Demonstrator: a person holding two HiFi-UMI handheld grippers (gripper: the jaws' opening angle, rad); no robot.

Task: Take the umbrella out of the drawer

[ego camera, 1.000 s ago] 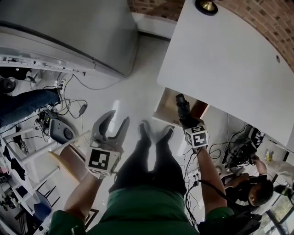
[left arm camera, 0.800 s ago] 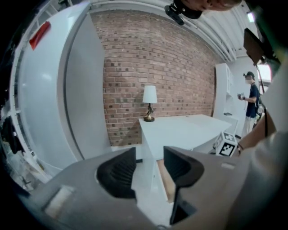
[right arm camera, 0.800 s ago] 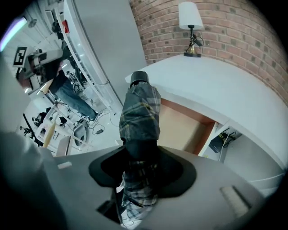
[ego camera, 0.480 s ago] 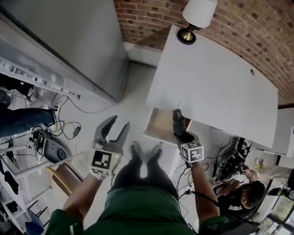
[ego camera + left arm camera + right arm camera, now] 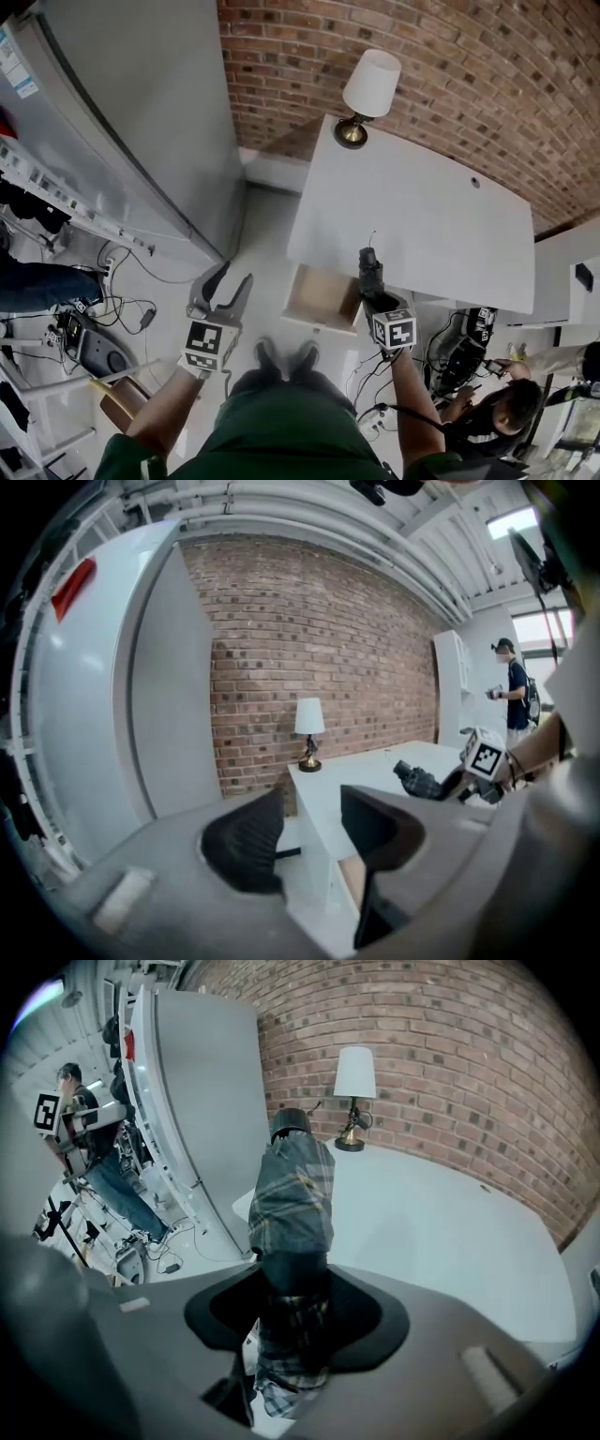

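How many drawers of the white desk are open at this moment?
1. The drawer sticks out at the near edge of the desk, left of the right gripper, which holds the umbrella. Closed drawers may be hidden below the desk.

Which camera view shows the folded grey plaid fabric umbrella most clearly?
The right gripper view: the folded grey plaid fabric umbrella fills the centre, gripped by the right tongs, its checks plain. The head view shows it small and dark from above; the left gripper view, small and distant.

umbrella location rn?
Head view, right of centre: the folded plaid umbrella is clamped in the right gripper, over the front edge of the white desk, just right of the open drawer.
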